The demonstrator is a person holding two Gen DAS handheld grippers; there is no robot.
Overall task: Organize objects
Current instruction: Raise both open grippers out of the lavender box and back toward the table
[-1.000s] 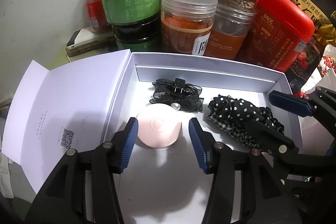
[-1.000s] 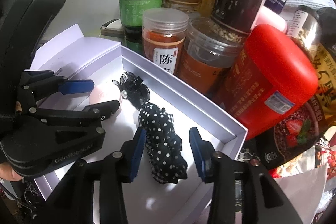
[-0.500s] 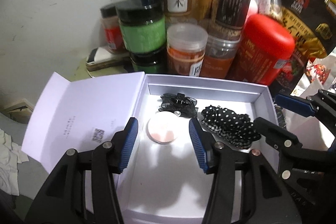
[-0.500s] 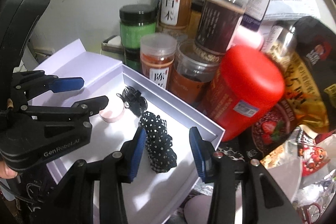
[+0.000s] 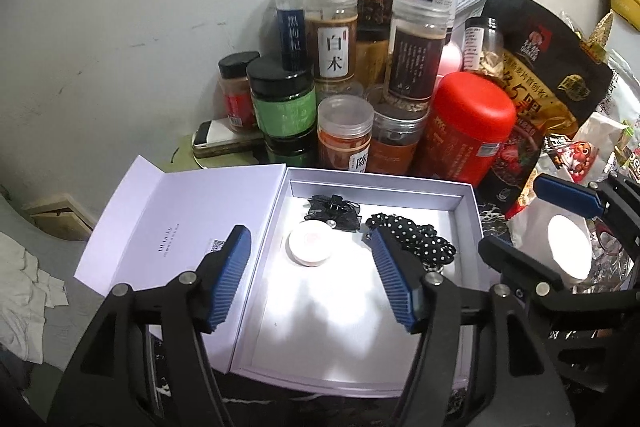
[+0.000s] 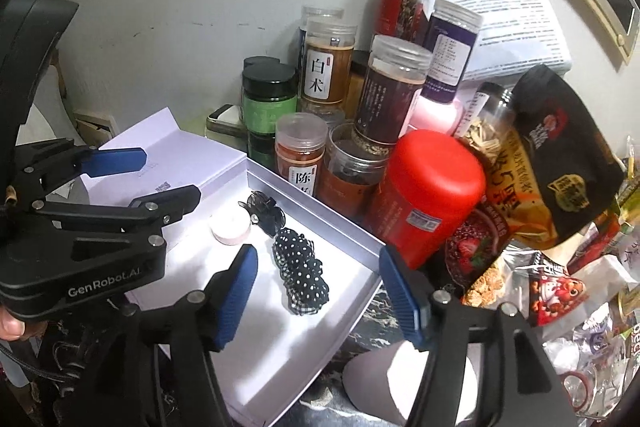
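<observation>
An open white box (image 5: pixel 384 183) (image 6: pixel 356 233) holds a round pink compact (image 5: pixel 310 243) (image 6: pixel 231 225), a black bow hair clip (image 5: pixel 334 213) (image 6: pixel 266 213) and a black polka-dot scrunchie (image 5: pixel 412 237) (image 6: pixel 302 267). My left gripper (image 5: pixel 310 285) (image 6: pixel 160 181) is open and empty, raised above the box's near half. My right gripper (image 6: pixel 318 291) (image 5: pixel 532 223) is open and empty, raised over the box's right edge.
Jars and bottles crowd behind the box, among them a red canister (image 5: pixel 466 129) (image 6: pixel 428 195) and a green jar (image 5: pixel 282 99). Snack bags (image 6: pixel 552 163) pile at the right. The box's lid (image 5: pixel 180 223) lies open to the left. A pale round object (image 6: pixel 404 383) sits below the right gripper.
Both grippers have pulled up and back from the box, staying open. The compact, clip and scrunchie stay in place and look smaller.
</observation>
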